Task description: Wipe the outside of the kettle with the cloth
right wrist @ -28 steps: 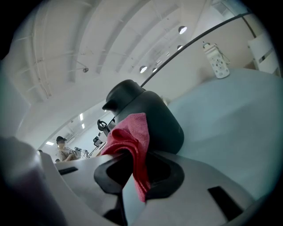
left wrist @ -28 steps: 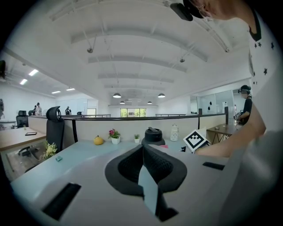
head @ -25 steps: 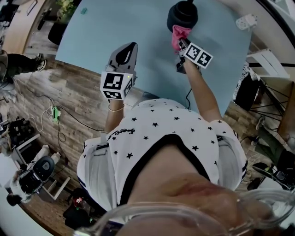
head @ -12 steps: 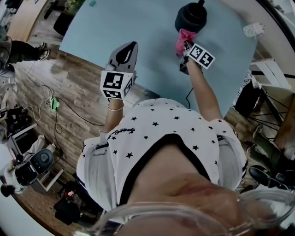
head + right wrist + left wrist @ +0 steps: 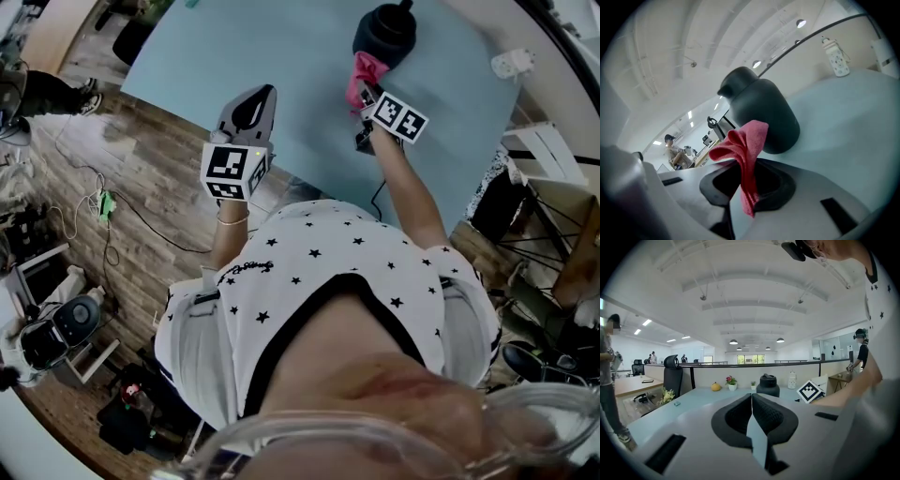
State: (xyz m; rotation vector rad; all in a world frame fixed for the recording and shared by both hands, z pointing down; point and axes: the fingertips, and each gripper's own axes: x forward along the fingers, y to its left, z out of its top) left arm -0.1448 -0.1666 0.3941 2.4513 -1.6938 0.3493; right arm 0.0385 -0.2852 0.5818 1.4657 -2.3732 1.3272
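right gripper (image 5: 745, 183) pinches the limp cloth (image 5: 743, 143) mid-fold, just beside the kettle (image 5: 764, 112), likely slick and rigid; left gripper (image 5: 751, 414) pressed together, empty.

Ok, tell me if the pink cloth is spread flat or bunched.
Bunched: the pink cloth stands crumpled in folds, pinched in the right gripper.
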